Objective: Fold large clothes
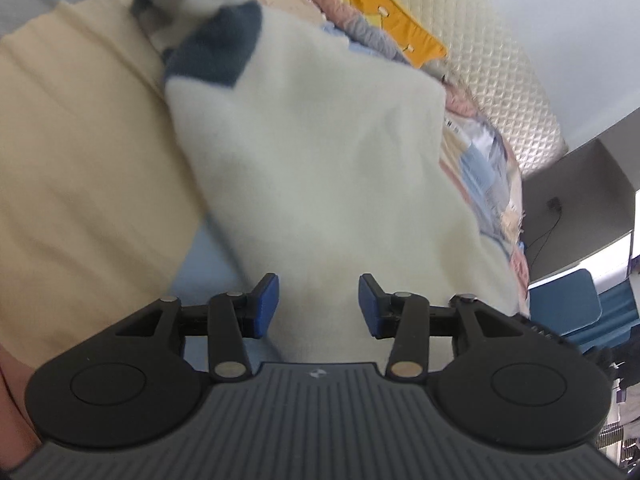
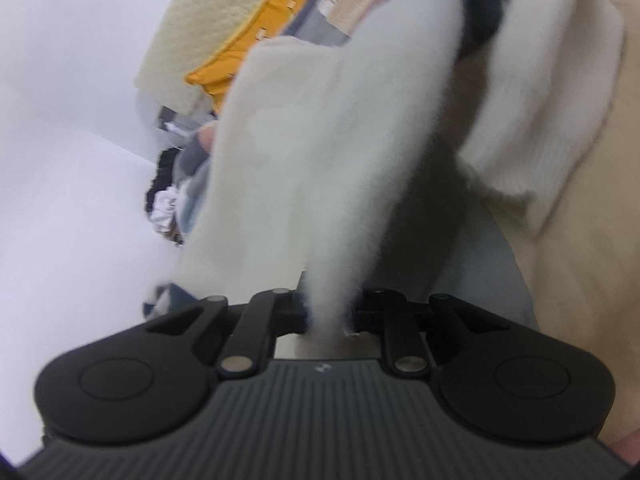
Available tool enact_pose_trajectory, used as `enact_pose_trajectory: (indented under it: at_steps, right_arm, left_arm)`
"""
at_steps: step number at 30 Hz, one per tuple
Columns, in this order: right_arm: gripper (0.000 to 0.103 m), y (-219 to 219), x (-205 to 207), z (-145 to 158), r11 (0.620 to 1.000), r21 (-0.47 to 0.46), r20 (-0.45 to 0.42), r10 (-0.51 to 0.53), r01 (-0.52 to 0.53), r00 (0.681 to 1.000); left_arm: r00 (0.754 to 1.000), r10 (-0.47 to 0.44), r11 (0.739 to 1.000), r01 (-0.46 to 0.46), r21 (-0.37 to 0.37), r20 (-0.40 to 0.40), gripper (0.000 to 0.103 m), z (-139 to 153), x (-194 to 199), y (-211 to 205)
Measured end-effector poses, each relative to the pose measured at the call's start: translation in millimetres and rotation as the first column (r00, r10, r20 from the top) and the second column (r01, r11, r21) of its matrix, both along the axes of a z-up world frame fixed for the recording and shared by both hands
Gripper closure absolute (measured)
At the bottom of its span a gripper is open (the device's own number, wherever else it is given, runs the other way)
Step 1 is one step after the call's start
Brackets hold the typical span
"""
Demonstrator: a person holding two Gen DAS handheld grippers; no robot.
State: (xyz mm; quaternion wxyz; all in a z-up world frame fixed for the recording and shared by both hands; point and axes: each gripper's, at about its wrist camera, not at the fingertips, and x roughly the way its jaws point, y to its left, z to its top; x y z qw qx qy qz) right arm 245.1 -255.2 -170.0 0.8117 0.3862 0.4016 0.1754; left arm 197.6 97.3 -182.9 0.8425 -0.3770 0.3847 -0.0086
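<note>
Right tool (image 2: 326, 312) pinching cream garment (image 2: 320, 152); left tool (image 1: 319, 304) spread above it; beige bedding (image 1: 80, 160), quilted headboard (image 1: 500, 60) beyond.

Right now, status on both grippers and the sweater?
Right gripper shut on cream sweater, fabric bunched between its fingers. Left gripper open, holding nothing, sweater just beyond. Other clothes piled behind, not blocking.

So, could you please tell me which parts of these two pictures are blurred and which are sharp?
Left wrist view: the open left tongs are sharp, while the fuzzy cream garment with dark blue patches and the beige sheet are smeared. Right wrist view: the right tongs, shut on the garment, are crisp; the fabric streaks, the yellow cloth is soft, and the wall on the left is bright.
</note>
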Motion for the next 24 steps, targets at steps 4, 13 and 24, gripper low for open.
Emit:
enact_pose_trajectory:
  at_steps: [4,13,24]
  right_arm:
    - [0.085,2.7,1.7,-0.5,0.999,-0.044,-0.013,-0.002,0.002,1.000]
    - [0.084,0.7,5.2,-8.9,0.997,-0.082,-0.058,-0.014,0.009,0.998]
    - [0.082,8.5,6.7,-8.6,0.992,-0.128,-0.062,0.001,-0.009,0.998]
  left_arm:
    - [0.998,-0.012,1.000,0.012,0.005,-0.056,0.040,-12.4,3.4,-5.4]
    - [0.993,-0.054,0.983,0.034,-0.182,-0.105,0.036,-49.5,20.5,-9.8]
    - [1.000,-0.003,0.977,-0.001,-0.212,-0.020,0.083,-45.5,24.4,-5.3]
